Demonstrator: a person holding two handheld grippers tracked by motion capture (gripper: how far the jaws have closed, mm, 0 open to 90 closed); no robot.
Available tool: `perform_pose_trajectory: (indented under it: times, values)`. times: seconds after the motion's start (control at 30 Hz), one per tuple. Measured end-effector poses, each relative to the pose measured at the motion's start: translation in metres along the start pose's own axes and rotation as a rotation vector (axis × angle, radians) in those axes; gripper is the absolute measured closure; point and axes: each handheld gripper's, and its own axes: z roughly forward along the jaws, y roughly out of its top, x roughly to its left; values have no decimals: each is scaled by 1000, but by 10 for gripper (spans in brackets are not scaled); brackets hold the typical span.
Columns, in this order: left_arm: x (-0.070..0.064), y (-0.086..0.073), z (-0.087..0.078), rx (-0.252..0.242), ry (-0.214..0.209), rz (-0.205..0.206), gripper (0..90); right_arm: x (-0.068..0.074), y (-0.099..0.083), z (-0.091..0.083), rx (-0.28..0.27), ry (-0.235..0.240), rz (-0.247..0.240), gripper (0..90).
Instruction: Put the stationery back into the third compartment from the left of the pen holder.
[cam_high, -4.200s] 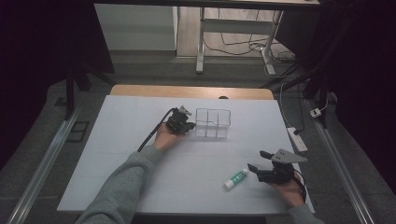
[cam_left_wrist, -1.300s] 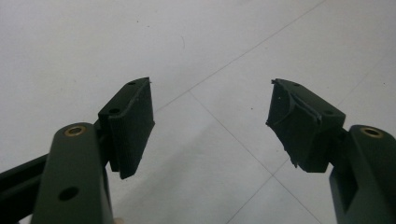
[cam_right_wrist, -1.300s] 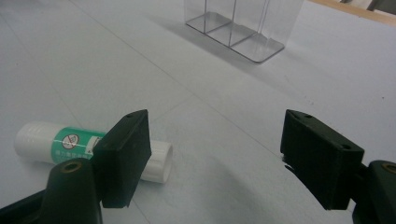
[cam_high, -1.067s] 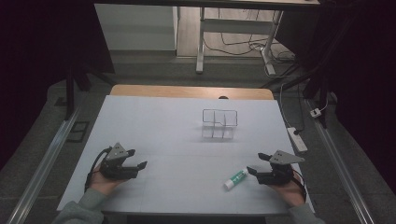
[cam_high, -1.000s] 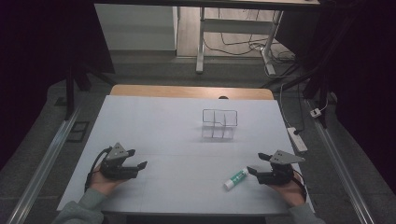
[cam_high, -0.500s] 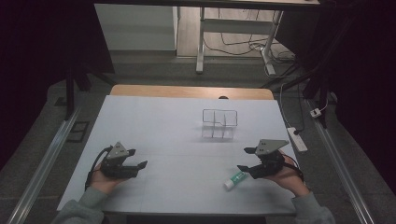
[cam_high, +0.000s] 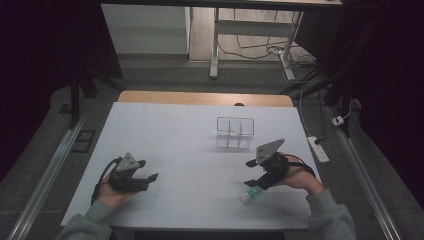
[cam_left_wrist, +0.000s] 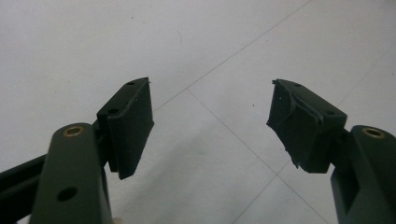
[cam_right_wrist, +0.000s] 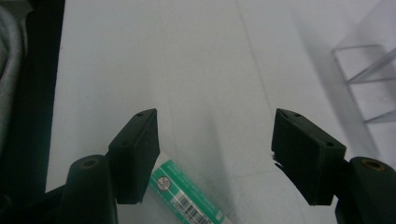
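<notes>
Table (cam_high: 190, 130): white top w/ thin seam lines; bare wood strip along far edge.
Left gripper (cam_high: 148, 178): near-left of table, held in person's left hand (cam_high: 111, 194), pointing right. Jaws spread wide, nothing between them; in left gripper view (cam_left_wrist: 210, 123) just bare white top and crossing seams behind the pads.
Right gripper (cam_high: 251, 172): near-right, in right hand (cam_high: 300, 176), pointing left and tilted down. Grey 3-cornered plate on top. Jaws spread apart, gripping nothing.
Tube (cam_high: 249, 194): small, white w/ green band, lying flat on table near-right, just below/under right gripper's tips. In right gripper view (cam_right_wrist: 215, 133) the tube (cam_right_wrist: 187, 198) lies at bottom of frame by the left jaw, green label w/ barcode facing up, running diagonally. Touching the jaw or not: cannot tell.
Box (cam_high: 235, 133): clear, w/ dividers, upright, centre-right of table, farther than right gripper, apart from it. Compartments look empty. A corner of the box (cam_right_wrist: 369, 79) shows at right edge of right gripper view.
Sleeves: grey, both forearms entering from near edge.
Power strip (cam_high: 318, 149): white, off table's right edge, on floor.
Bkgd: dark room, desk legs and cables on far floor.
</notes>
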Motion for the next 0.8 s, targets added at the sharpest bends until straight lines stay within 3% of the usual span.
perform_pose_trajectory:
  times: [0.1, 0.17, 0.4, 0.57, 0.6, 0.8]
  values:
    - [0, 0, 0, 2, -6, 6, 300, 1, -1, 3, 26, 20, -13, 320]
    - [0, 0, 1, 4, -9, 8, 300, 4, -3, 4, 52, 66, -31, 338]
    - [0, 0, 2, 6, -12, 6, 300, 15, -2, 4, 64, 125, -69, 337]
    - [-1, 0, 1, 2, -14, 9, 300, 21, 1, 13, 119, 138, -115, 343]
    - [-1, 0, 2, 3, -13, 10, 300, 24, 0, 18, 147, 157, -117, 345]
    - [0, 0, 2, 5, -16, 10, 299, 27, -2, 25, 193, 150, -144, 368]
